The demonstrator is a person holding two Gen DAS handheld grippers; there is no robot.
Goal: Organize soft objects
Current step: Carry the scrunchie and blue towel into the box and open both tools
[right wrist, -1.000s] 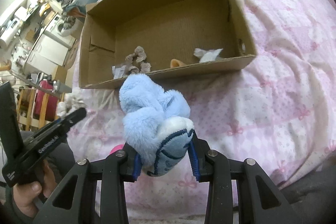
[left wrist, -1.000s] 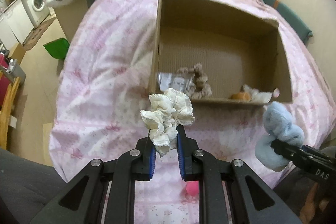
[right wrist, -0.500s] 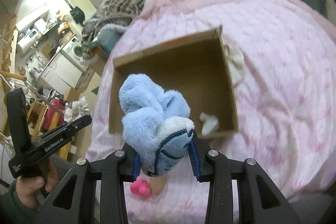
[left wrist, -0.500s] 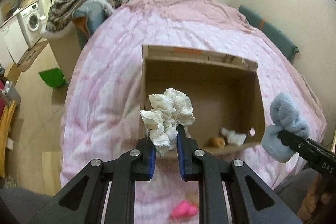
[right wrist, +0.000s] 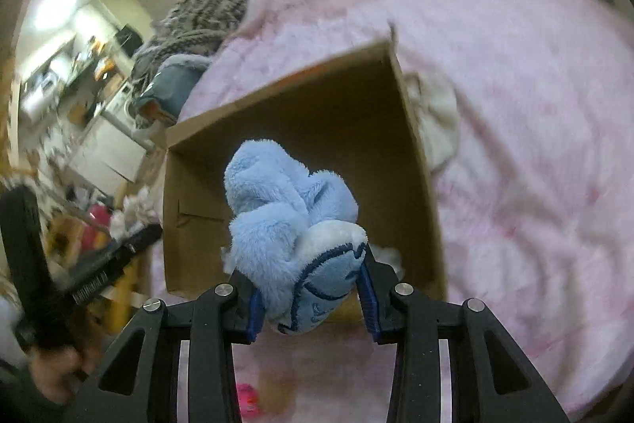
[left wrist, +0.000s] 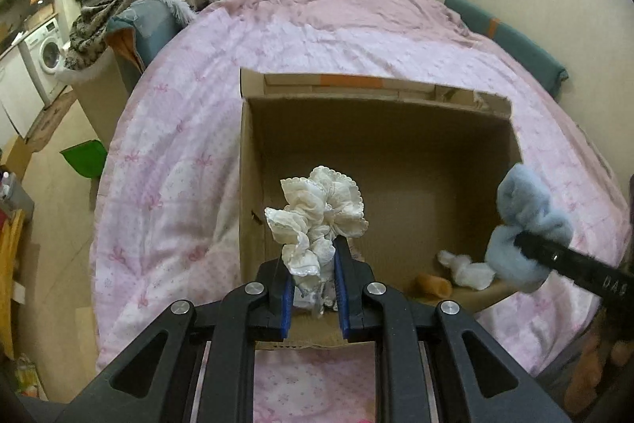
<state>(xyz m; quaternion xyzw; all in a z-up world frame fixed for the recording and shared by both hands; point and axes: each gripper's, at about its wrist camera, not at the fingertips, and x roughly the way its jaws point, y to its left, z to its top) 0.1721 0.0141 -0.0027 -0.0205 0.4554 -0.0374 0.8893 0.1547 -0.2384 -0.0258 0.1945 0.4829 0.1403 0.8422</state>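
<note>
Both tongs have swung in over the open cardboard box [left wrist: 380, 161], left tongs [left wrist: 315, 256] clenched on the white lace scrunchie [left wrist: 317, 213], right tongs [right wrist: 309, 288] grasping the blue plush toy [right wrist: 285, 221] at three o'clock, seemingly ready for dropping.

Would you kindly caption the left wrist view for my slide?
Left hand-held gripper holding a frilly white fabric scrunchie above an open brown cardboard box on a pink bedspread.

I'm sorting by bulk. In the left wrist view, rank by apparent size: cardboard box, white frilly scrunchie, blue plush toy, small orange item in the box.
1. cardboard box
2-3. white frilly scrunchie and blue plush toy: similar, and the scrunchie sits nearer the camera, so unranked
4. small orange item
</note>
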